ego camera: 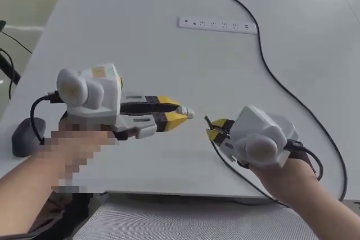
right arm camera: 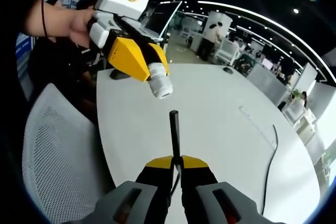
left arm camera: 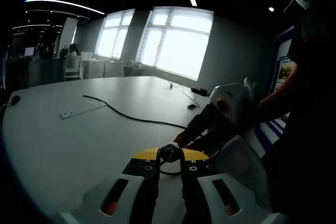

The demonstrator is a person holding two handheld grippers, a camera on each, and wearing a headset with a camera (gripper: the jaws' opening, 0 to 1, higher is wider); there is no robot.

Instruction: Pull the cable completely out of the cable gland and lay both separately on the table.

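your right gripper (right arm camera: 176, 162), just beside the cable gland (right arm camera: 160, 84), pinches the cable (right arm camera: 174, 129) end, which sits apart from it; your left gripper (ego camera: 179, 114) clamps the cable gland.

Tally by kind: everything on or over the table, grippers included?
grippers: 2, left gripper and right gripper
cable gland: 1
held cable: 1
power strip with cord: 1
mouse: 1
Total: 6

Table (ego camera: 169, 66) front open; power strip (ego camera: 217, 25), black cord (ego camera: 281, 85) farther back.
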